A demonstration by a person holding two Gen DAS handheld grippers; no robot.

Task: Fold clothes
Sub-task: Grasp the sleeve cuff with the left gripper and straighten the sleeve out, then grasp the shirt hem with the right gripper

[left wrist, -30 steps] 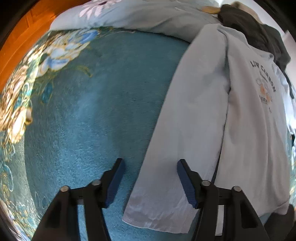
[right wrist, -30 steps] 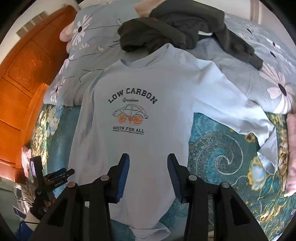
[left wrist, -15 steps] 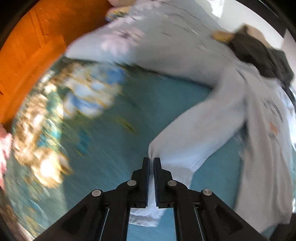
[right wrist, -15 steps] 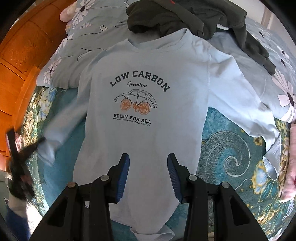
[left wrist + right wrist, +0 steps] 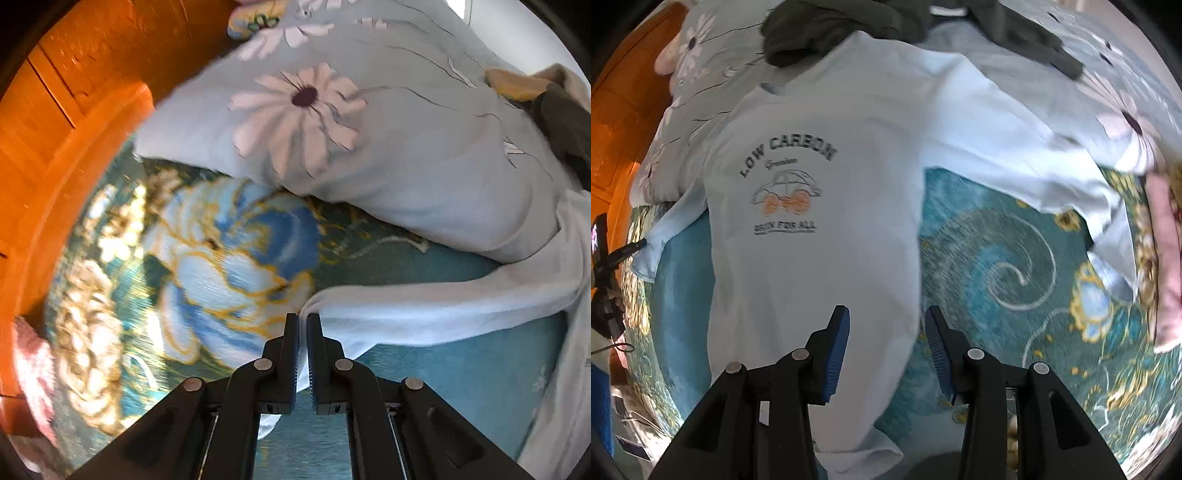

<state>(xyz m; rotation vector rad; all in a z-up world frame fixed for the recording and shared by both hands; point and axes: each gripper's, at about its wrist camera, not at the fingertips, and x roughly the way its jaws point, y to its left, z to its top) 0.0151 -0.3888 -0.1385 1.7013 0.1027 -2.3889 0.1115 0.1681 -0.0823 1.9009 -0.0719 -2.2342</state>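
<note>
My left claw [image 5: 302,325] is pinched nearly shut on the cuff of the shirt's sleeve [image 5: 424,306], with the pale cloth caught between the blue pads; the jaws are easing open a little, but the cloth sits between them. From there the sleeve stretches out taut to my right across the teal blanket [image 5: 461,373], just below the flowered pillow [image 5: 332,129]. My right claw [image 5: 886,332] hangs about half open and holds nothing. The pale blue shirt [image 5: 820,266] lies flat, print side up, directly under it; its right edge falls between the pads. A dark garment [image 5: 849,18] is heaped at the collar.
</note>
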